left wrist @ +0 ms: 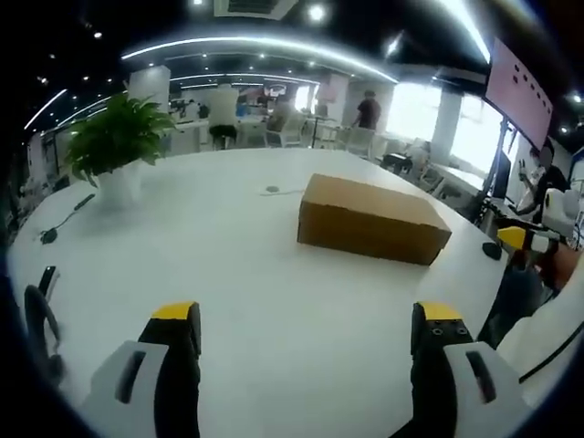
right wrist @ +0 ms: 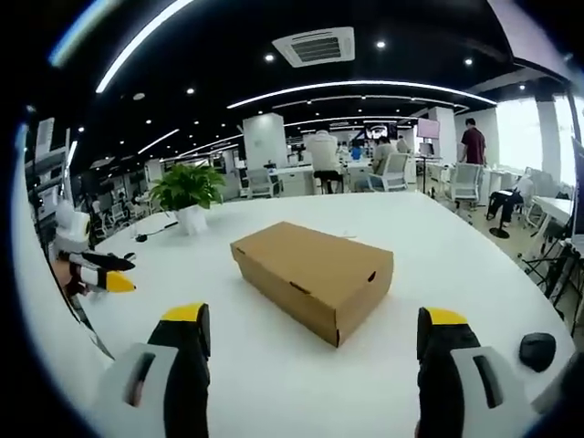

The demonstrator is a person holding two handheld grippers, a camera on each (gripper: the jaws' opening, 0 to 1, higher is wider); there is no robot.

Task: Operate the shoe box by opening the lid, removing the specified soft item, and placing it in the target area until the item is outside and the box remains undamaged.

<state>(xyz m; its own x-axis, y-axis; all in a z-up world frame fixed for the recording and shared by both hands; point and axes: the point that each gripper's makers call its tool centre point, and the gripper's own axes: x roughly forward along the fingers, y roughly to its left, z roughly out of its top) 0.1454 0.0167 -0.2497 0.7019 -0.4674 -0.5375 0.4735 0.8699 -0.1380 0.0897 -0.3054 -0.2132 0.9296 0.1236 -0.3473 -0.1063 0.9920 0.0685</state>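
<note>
1. My left gripper (left wrist: 306, 333) hangs over the white table (left wrist: 228, 237) with its yellow-tipped jaws spread wide and nothing between them.
2. My right gripper (right wrist: 315, 338) is the same: jaws wide apart, empty, above the table.
3. The brown cardboard shoe box (right wrist: 315, 274) sits closed on the table, lid down, well ahead of both grippers; neither touches it. In the left gripper view it lies ahead and a little to the right (left wrist: 370, 219).
4. In the right gripper view my other gripper shows at the left edge, near the table's rim.
5. A potted plant (right wrist: 187, 196) in a white pot stands on the table beyond the box.
6. A black computer mouse (right wrist: 537, 351) lies near the table's right edge in the right gripper view.
7. A black cable (left wrist: 64, 219) runs across the table beside the plant.
</note>
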